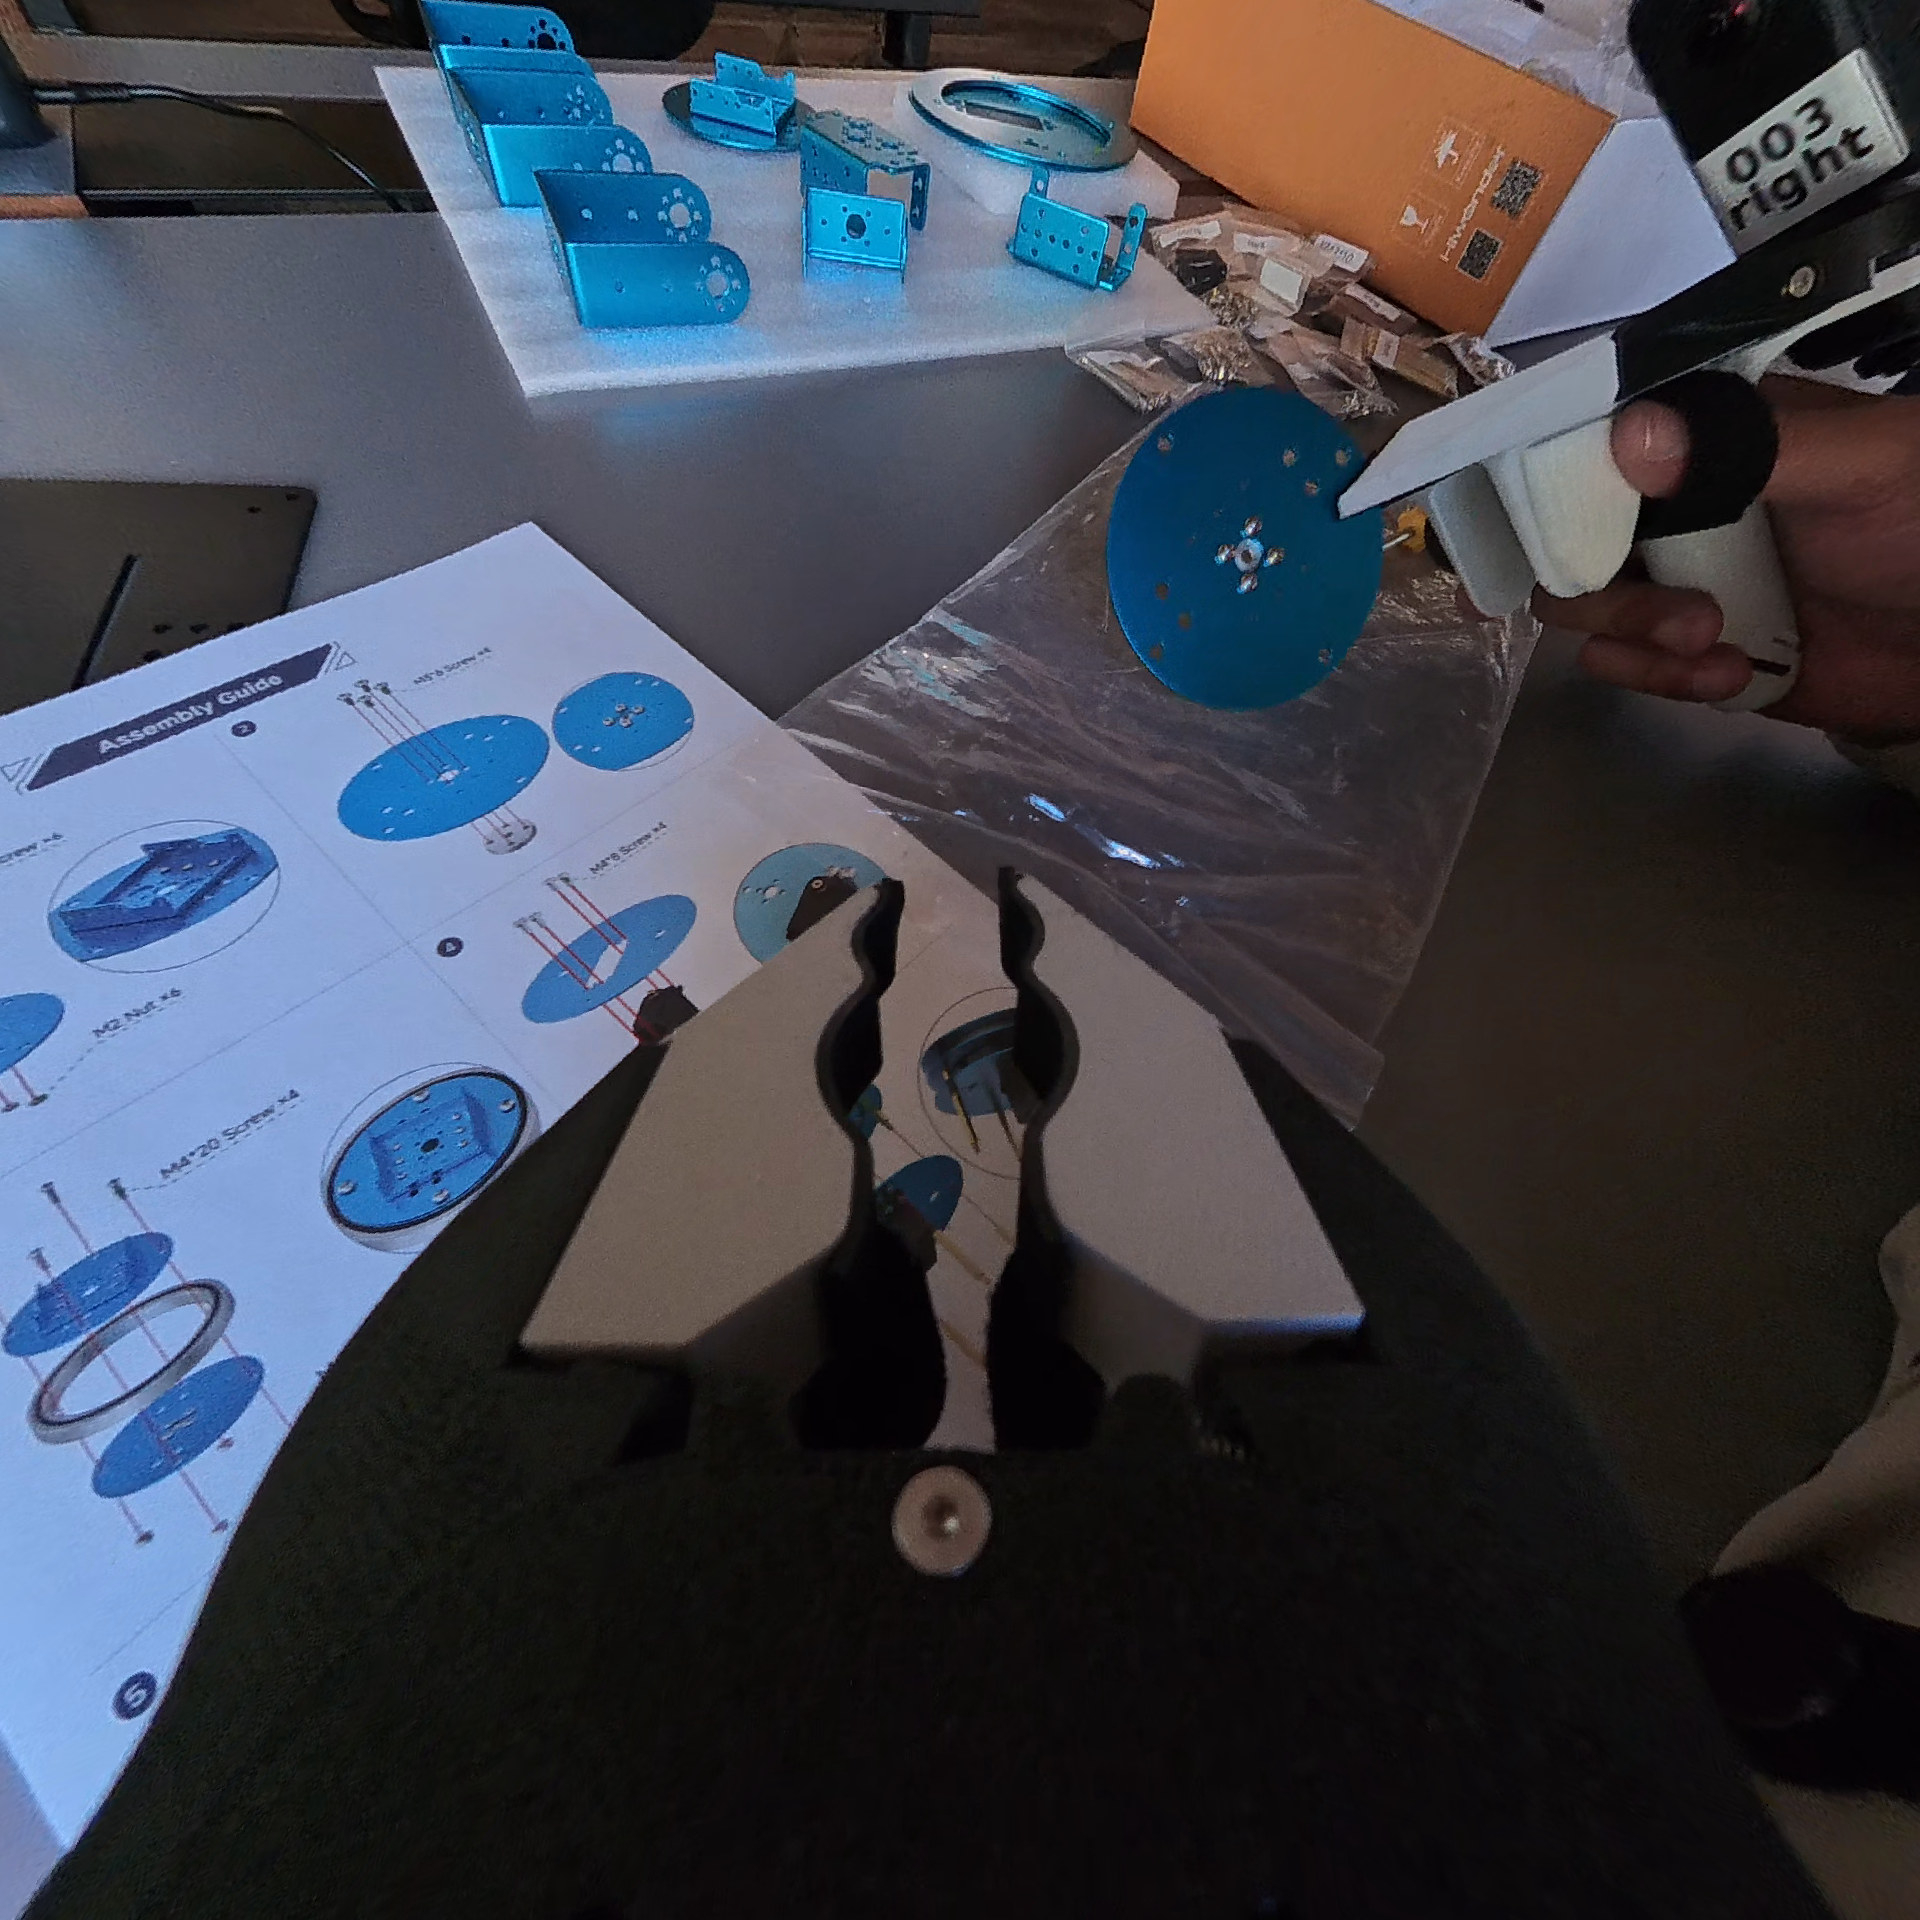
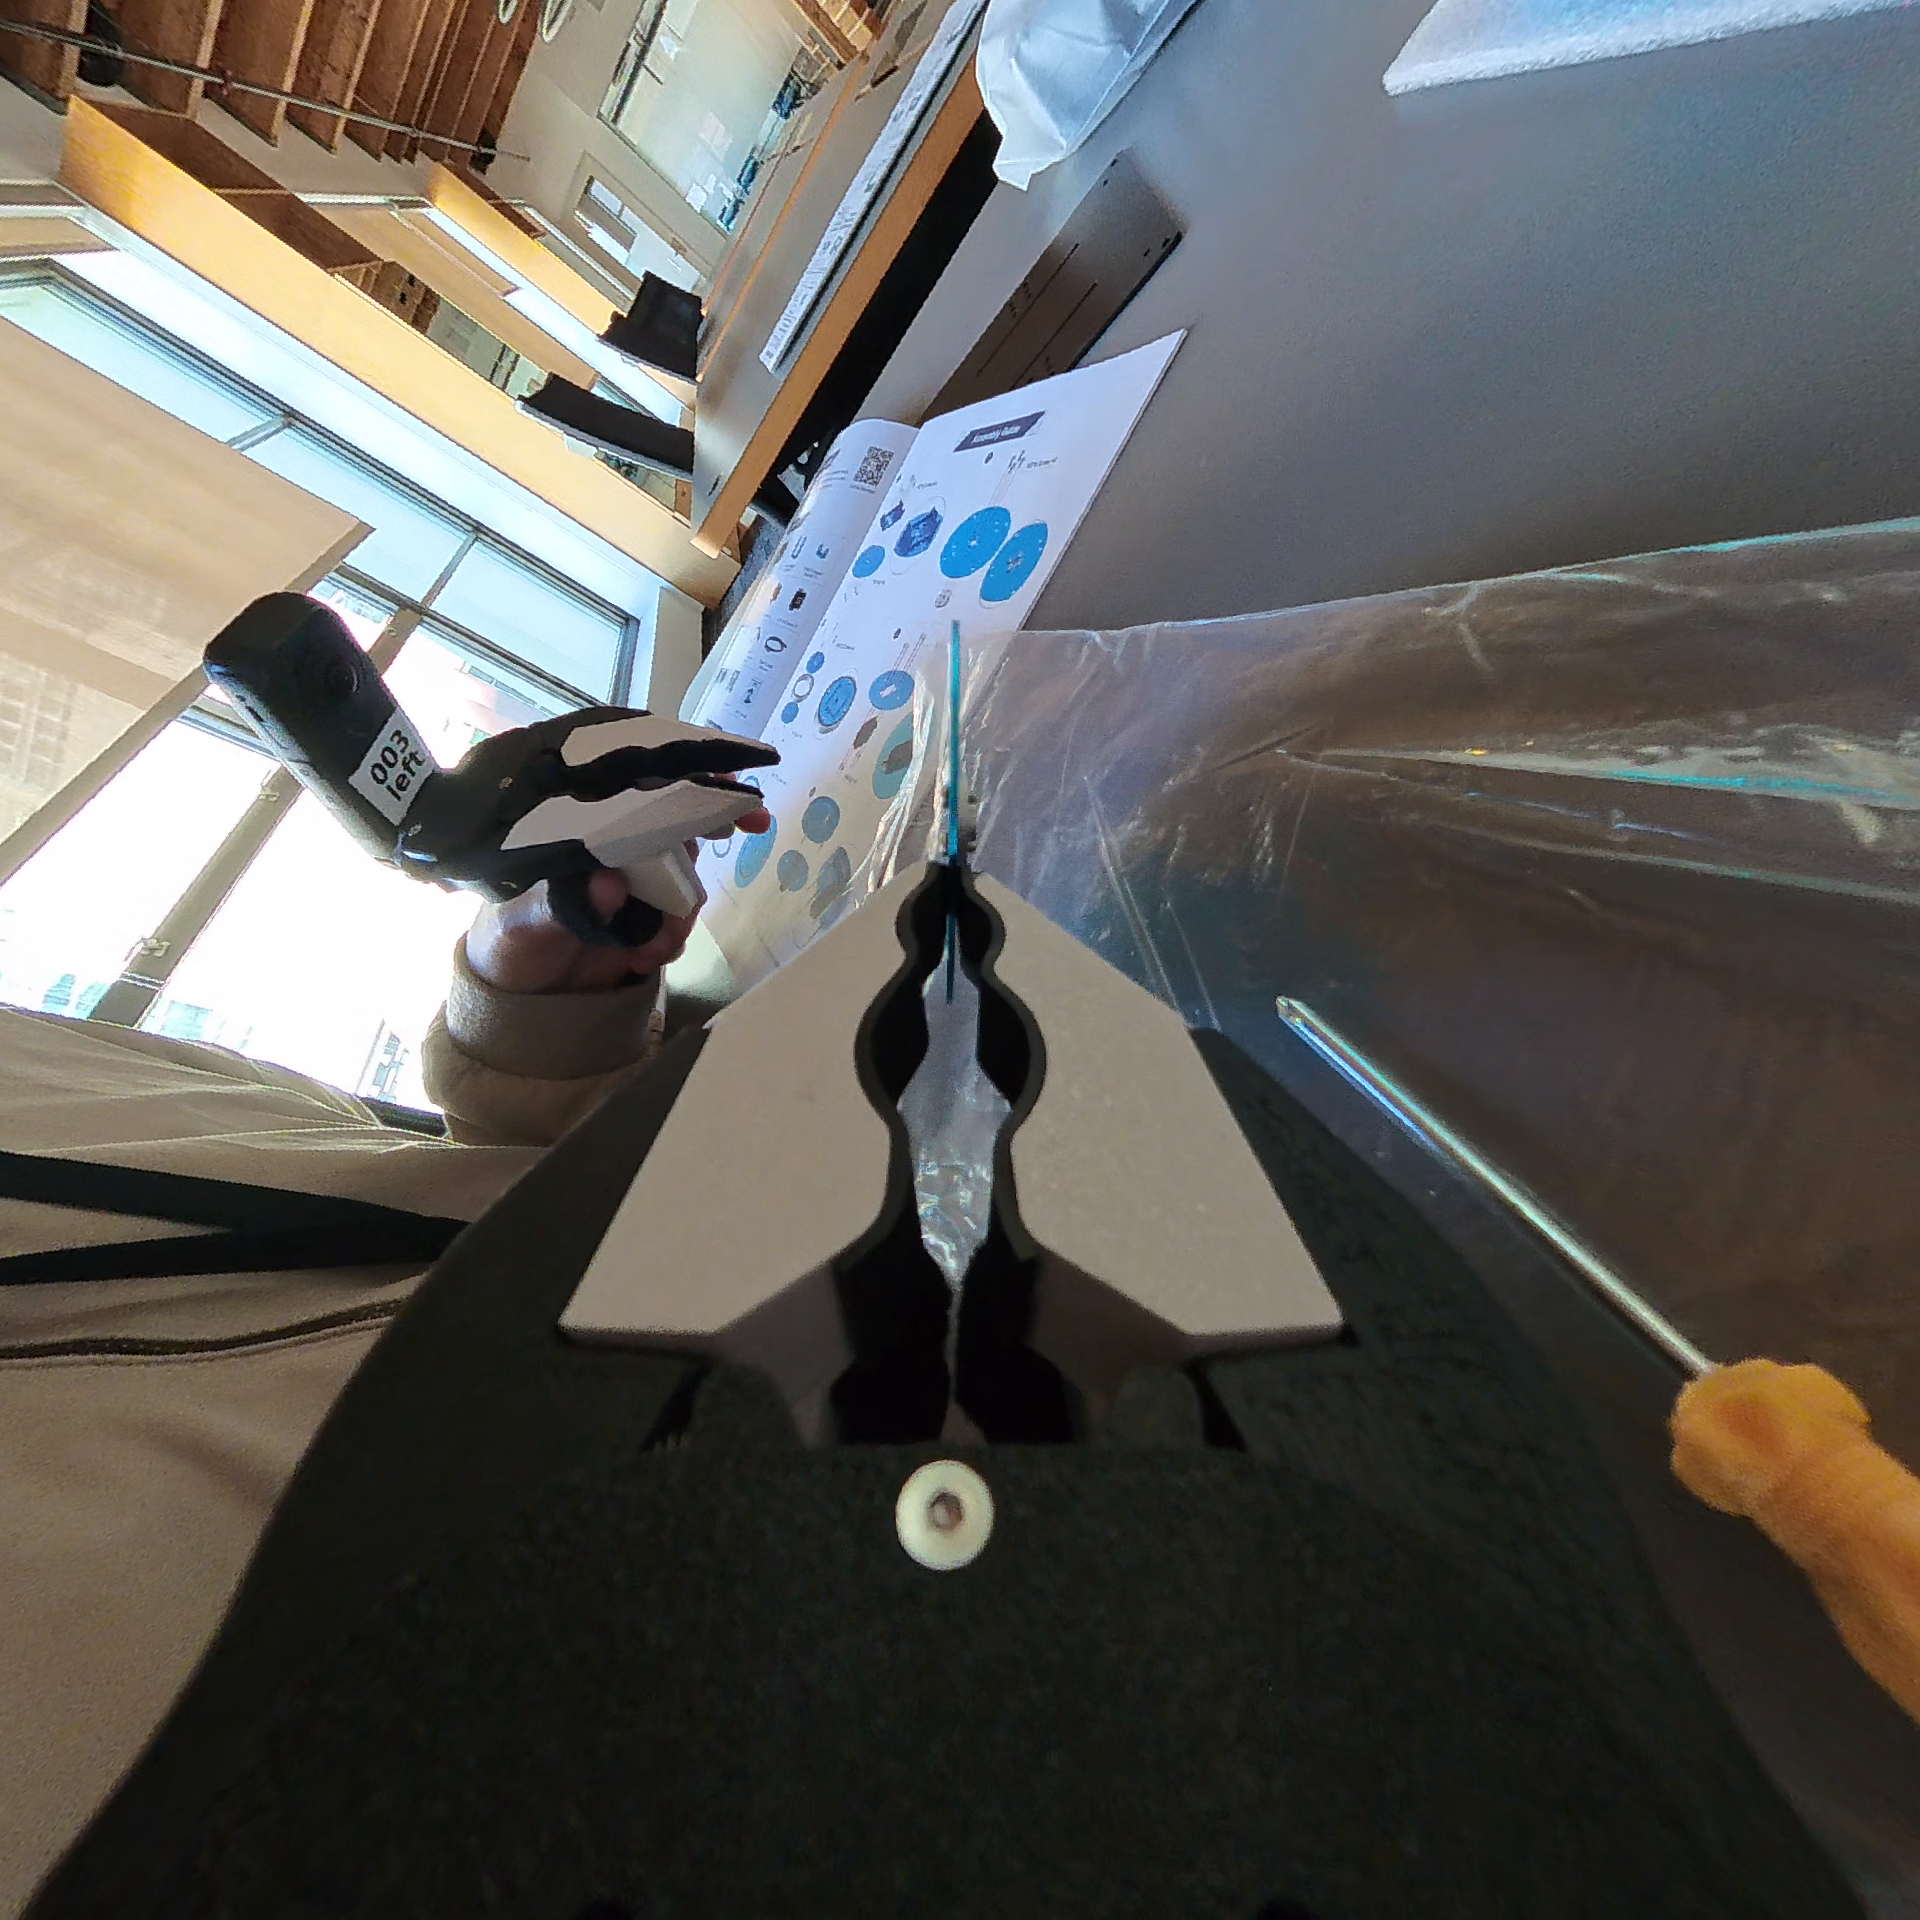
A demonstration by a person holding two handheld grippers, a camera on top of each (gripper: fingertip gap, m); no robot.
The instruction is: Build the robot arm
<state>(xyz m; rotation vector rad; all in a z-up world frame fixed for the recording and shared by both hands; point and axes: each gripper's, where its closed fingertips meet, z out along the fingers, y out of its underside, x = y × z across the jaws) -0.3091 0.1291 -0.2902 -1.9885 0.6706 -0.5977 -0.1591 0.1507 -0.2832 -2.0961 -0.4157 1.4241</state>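
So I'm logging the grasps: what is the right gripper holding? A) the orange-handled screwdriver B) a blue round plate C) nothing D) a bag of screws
B: the right gripper is shut on the edge of the blue round plate, held up above the clear plastic bag.

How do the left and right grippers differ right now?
The right gripper is shut on the blue disc's edge, holding it upright off the table; the left gripper holds nothing, its jaws slightly apart. The left hovers over the printed guide sheet, the right over the clear plastic bag. Both have grey fingers.
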